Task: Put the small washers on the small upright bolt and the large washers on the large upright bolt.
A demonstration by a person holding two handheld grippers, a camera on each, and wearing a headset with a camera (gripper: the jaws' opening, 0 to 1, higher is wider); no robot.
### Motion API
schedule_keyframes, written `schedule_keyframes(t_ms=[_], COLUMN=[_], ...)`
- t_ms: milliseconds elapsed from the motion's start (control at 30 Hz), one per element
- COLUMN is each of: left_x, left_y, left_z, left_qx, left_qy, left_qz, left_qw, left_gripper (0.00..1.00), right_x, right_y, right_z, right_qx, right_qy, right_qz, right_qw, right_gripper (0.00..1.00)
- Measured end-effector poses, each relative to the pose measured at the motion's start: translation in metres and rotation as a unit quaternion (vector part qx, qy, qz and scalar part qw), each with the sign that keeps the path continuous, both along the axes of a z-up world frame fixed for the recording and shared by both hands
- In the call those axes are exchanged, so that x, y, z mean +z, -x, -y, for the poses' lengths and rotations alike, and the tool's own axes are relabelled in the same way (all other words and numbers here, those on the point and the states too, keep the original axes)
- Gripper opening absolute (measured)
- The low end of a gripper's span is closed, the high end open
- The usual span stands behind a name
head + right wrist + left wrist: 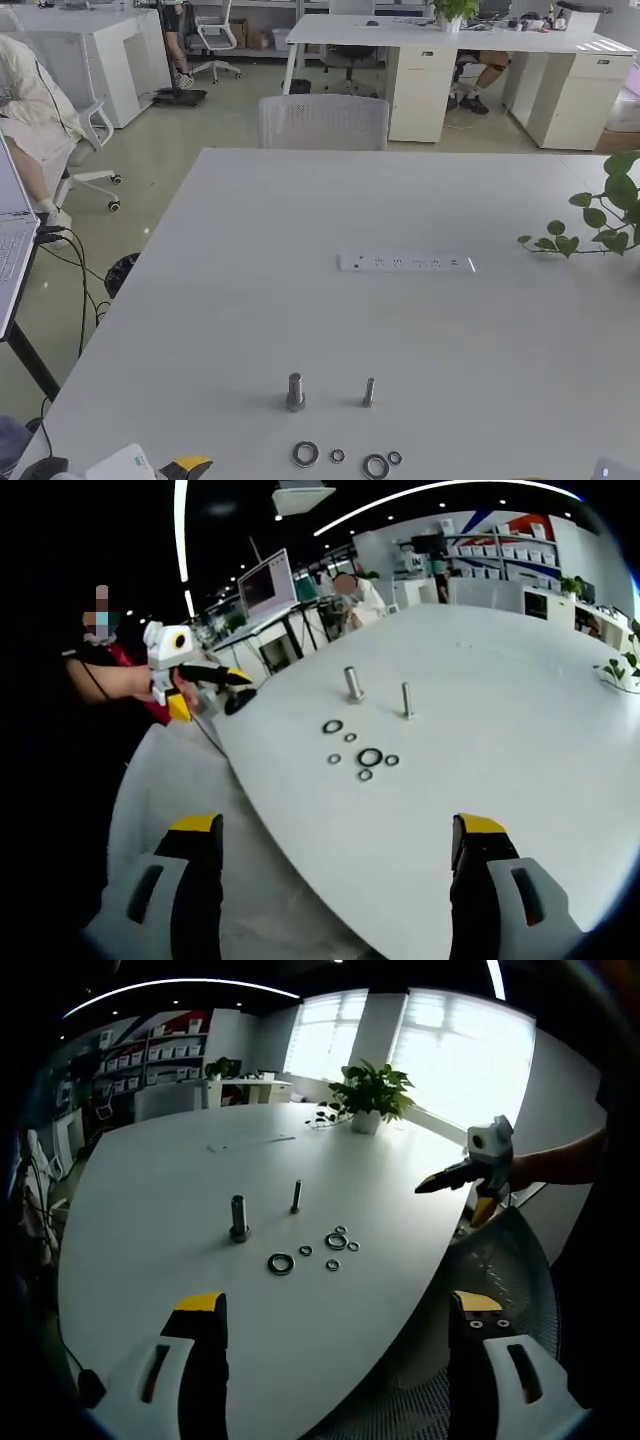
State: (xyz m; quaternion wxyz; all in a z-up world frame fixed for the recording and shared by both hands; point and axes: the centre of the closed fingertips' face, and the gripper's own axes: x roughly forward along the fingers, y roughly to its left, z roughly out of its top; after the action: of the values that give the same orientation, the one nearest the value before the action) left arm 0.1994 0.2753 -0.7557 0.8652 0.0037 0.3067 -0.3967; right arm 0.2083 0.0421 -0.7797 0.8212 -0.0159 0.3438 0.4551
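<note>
Seemingly thin, light, slick steel: washers (pixel 305 454) lie flat near the table (pixel 300 300) edge, before large bolt (pixel 295 391) and small bolt (pixel 368 392). We'd pinch across a rim. Gaping wide, empty: left gripper (pixel 337 1305), right gripper (pixel 335 825).

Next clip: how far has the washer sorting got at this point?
Done: nothing yet; the large bolt and small bolt both stand bare. In hand: nothing; the left claw and right claw are open and empty, held back from the parts. Left: everything; two large washers and four small washers lie loose on the table near the bolts.
</note>
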Motion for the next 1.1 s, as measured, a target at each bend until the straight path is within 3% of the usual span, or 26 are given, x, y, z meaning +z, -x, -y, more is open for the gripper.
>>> schedule_keyframes(t_ms=[367,767,900,1100], left_x=[0.001,-0.004,-0.001,0.004], left_y=[-0.002,-0.001,-0.002,-0.005], left_z=[-0.003,0.001,0.003,0.001], left_qx=[0.007,0.003,0.003,0.001], left_qy=[0.004,0.006,0.007,0.0], left_qz=[0.005,-0.001,0.003,0.014], left_qw=[1.0,1.0,1.0,0.9999], left_gripper=[0.92,0.91,0.91,0.91], right_x=[0.002,0.007,0.009,0.01], right_y=[-0.004,-0.017,-0.019,-0.023], right_z=[-0.005,-0.022,-0.024,-0.028], right_qx=[0.01,0.023,0.029,0.036], right_qy=[0.007,0.002,0.008,0.015], right_qz=[0.001,0.005,-0.003,0.0], right_qw=[0.9999,0.9997,0.9995,0.9992], right_gripper=[0.96,0.95,0.84,0.85])
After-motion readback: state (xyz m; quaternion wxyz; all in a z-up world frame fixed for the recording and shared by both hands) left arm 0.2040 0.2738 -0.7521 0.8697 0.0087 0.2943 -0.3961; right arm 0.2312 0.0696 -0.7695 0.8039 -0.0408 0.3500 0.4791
